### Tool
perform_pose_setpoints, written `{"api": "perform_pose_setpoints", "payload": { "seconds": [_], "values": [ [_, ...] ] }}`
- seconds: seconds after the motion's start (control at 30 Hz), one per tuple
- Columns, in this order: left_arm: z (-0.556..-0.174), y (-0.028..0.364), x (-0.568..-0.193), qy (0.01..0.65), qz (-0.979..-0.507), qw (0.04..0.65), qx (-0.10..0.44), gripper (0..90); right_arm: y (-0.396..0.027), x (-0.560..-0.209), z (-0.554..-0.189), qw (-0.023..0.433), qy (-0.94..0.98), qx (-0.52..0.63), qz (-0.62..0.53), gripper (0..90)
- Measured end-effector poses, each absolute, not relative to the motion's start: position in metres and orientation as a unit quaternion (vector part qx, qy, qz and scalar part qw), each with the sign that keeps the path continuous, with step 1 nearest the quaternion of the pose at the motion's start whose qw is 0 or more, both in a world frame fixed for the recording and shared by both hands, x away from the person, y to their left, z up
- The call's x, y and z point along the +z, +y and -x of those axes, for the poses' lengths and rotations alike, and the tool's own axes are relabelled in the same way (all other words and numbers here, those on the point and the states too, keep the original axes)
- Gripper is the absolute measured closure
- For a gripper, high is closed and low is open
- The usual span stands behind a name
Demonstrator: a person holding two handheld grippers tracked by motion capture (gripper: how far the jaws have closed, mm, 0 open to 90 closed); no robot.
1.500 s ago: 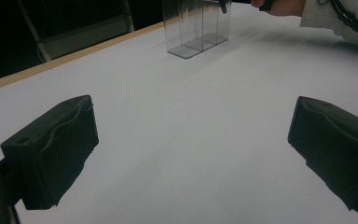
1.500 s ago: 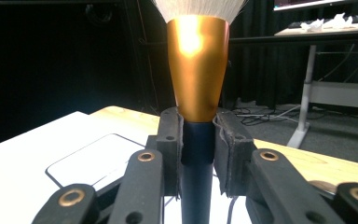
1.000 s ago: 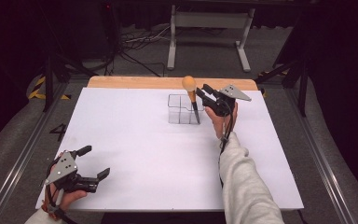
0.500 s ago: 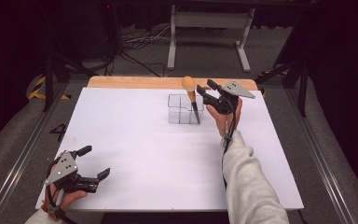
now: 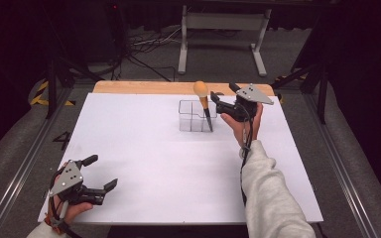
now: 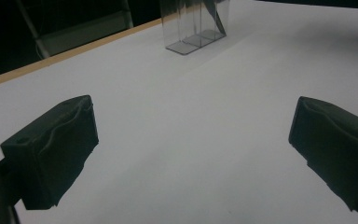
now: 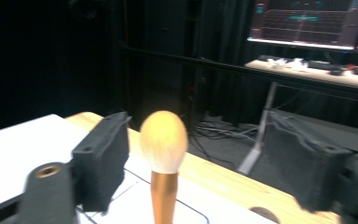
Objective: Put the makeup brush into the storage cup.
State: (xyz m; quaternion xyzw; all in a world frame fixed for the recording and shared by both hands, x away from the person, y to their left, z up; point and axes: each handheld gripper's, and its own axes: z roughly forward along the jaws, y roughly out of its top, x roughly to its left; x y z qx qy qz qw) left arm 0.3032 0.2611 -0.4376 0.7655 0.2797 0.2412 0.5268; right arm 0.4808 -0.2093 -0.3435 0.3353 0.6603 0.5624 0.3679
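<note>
A makeup brush with an orange-tan head and a dark handle stands leaning in a clear plastic organizer at the back of the white table. Just right of the brush head, my right gripper has just been opening its jaws. The brush head shows between the two pads without touching either. My left gripper rests open at the near left corner with nothing between its fingers. From the left gripper view, the organizer stands far ahead.
A white sheet covers the table, with a wooden strip along its far edge. A metal stand and cables lie on the floor beyond. A lit monitor sits on a far desk.
The right gripper's jaws have spread apart off the brush handle and the hand has lifted a little. The brush stays in the organizer. The left hand has not moved.
</note>
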Motion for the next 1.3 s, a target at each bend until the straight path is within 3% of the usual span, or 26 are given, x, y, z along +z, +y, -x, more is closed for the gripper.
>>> {"api": "perform_pose_setpoints", "payload": {
  "seconds": [0.17,0.33,0.67,1.3],
  "values": [
    [-0.304,0.261,-0.438,0.280,-0.767,0.524,0.242,1.7,-0.210,-0.341,-0.476,0.385,0.658,0.548,-0.344,13.2],
    [-0.304,0.261,-0.438,0.280,-0.767,0.525,0.242,1.7,-0.211,-0.340,-0.471,0.395,0.663,0.536,-0.342,12.0],
    [-0.303,0.260,-0.438,0.280,-0.767,0.524,0.243,1.7,-0.210,-0.338,-0.459,0.420,0.658,0.524,-0.340,11.9],
    [-0.303,0.260,-0.438,0.281,-0.769,0.522,0.242,1.7,-0.222,-0.351,-0.441,0.426,0.650,0.516,-0.360,12.7]
  ]
}}
